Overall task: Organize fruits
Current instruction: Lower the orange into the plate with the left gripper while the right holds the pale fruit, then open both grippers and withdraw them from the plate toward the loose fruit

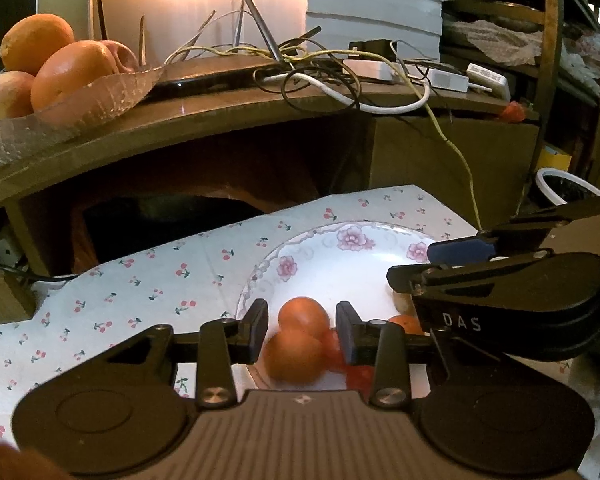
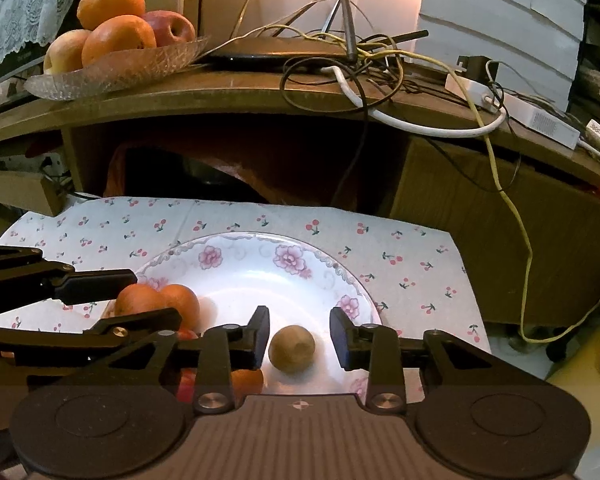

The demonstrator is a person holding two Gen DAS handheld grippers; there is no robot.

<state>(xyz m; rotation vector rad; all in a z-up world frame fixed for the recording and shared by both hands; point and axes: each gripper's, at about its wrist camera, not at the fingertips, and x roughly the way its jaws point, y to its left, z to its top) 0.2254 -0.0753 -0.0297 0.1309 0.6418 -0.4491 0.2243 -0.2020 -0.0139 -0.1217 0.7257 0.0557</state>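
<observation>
**Two Grippers Over a Plate of Fruit**

Wooden shelves filled the far side of the room, with a bright light glowing behind them. On the shelf top sat a glass dish (image 2: 116, 70) holding big oranges (image 2: 118, 38) and a red apple (image 2: 168, 28). To the right of the dish lay a dark flat box (image 2: 276, 54) and a messy tangle of wires (image 2: 376, 76), with a white power strip (image 2: 520, 110) at the far right.

Nearer, a white cloth with little red cherries (image 2: 400, 256) covered a low table. A white plate with pink flowers (image 2: 260, 264) lay on the cloth.

The left gripper (image 1: 302, 330) hung over the left part of the plate. Its jaws were a little apart. Two small oranges (image 1: 300, 336) lay on the plate between them, touching each other. The pads did not seem to squeeze them. Something small and red (image 1: 358, 374) lay just beside the oranges, but it was too blurry to name.

The right gripper (image 2: 299, 338) hung over the near right part of the plate. Its jaws were a little apart too. A small brown round fruit (image 2: 292, 348) sat on the plate between them, and there was a gap on each side of it.

From the right camera, the left gripper's fingers (image 2: 96, 282) reached in from the left, next to the oranges.
</observation>
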